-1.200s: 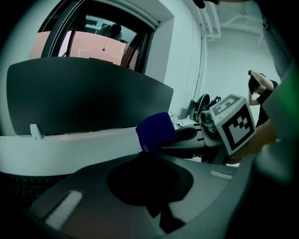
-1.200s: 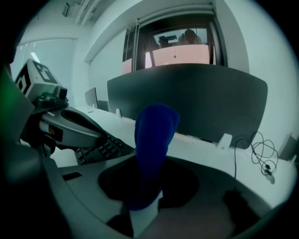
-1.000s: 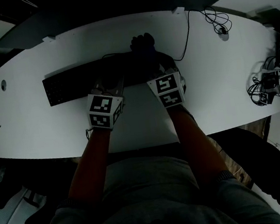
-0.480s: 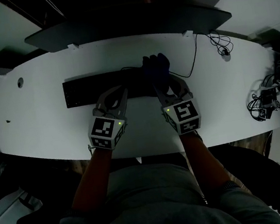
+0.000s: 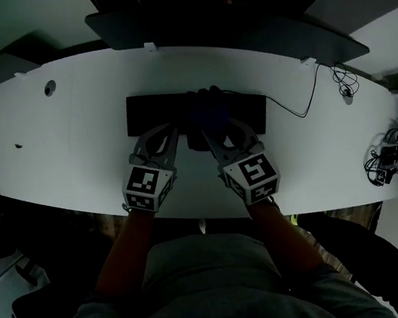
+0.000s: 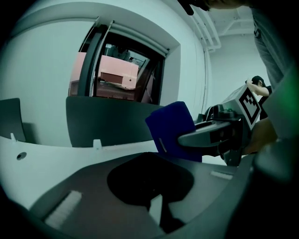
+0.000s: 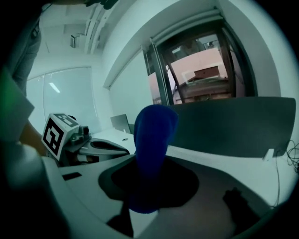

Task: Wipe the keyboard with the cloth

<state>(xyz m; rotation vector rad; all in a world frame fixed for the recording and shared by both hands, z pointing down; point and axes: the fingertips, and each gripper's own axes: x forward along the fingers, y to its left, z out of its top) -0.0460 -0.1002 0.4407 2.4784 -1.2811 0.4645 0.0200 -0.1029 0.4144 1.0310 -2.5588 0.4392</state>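
A black keyboard (image 5: pixel 149 114) lies across the white desk (image 5: pixel 57 153). A dark blue cloth (image 5: pixel 210 107) rests on the keyboard's middle, and my right gripper (image 5: pixel 207 126) is shut on its near end. In the right gripper view the cloth (image 7: pixel 152 138) sticks up from between the jaws. My left gripper (image 5: pixel 171 128) is just left of the cloth at the keyboard's near edge, its jaws closed together with nothing between them. From the left gripper view I see the cloth (image 6: pixel 171 124) and the right gripper (image 6: pixel 219 136) close on the right.
A dark divider panel (image 5: pixel 239 33) runs along the desk's far edge. The keyboard's cable (image 5: pixel 302 106) runs right toward a tangle of wires (image 5: pixel 385 164) at the desk's right end. The person's forearms reach over the near edge.
Both grippers and the cloth have moved left along the keyboard, from its right end to near its middle. The head view has swung, so the desk now sits tilted.
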